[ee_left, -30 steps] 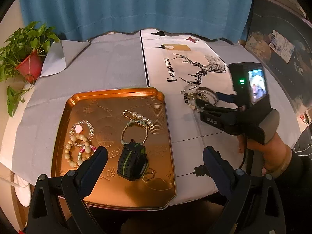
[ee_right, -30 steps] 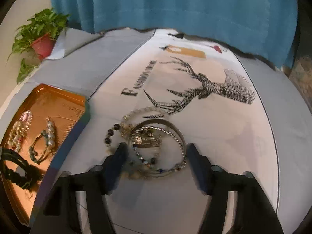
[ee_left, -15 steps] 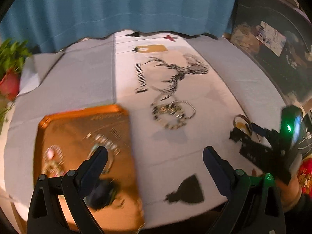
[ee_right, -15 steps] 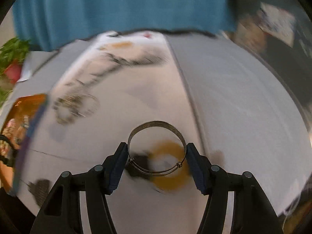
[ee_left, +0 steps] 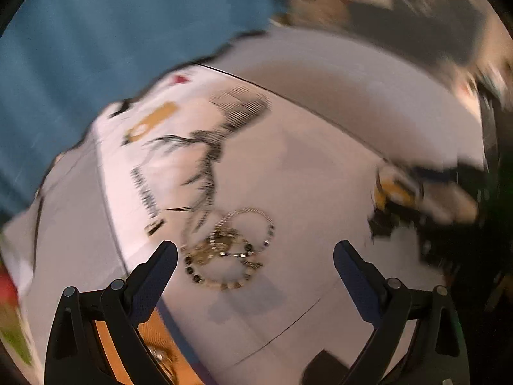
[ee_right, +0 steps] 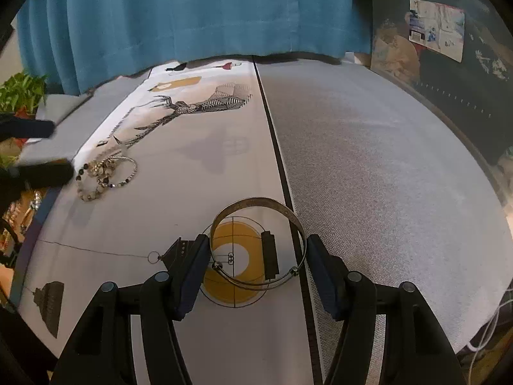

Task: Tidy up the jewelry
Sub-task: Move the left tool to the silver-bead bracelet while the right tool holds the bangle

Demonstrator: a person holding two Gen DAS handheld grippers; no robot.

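A metal bangle [ee_right: 258, 243] is clamped between the right gripper [ee_right: 255, 266] pads. Left of it, blurred bracelets [ee_left: 226, 252] are framed by the open, empty left gripper [ee_left: 255, 268]; a tray [ee_left: 160, 346] is mostly hidden.

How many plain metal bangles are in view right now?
1: the metal bangle sits between the right hand-held gripper's jaws. The tangled bracelet pile may hide others.

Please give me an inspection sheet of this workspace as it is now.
Surface: grey and white printed tablecloth.
Job's things: thin silver metal bangle; tangled heap of beaded bracelets; orange metal tray, partly seen.
Clutter: nothing seen.
Grippers: right hand-held gripper shut on the bangle; left hand-held gripper open, above the heap.
Cables: white cords at table edge.
Surroundings: blue curtain; green potted plant.
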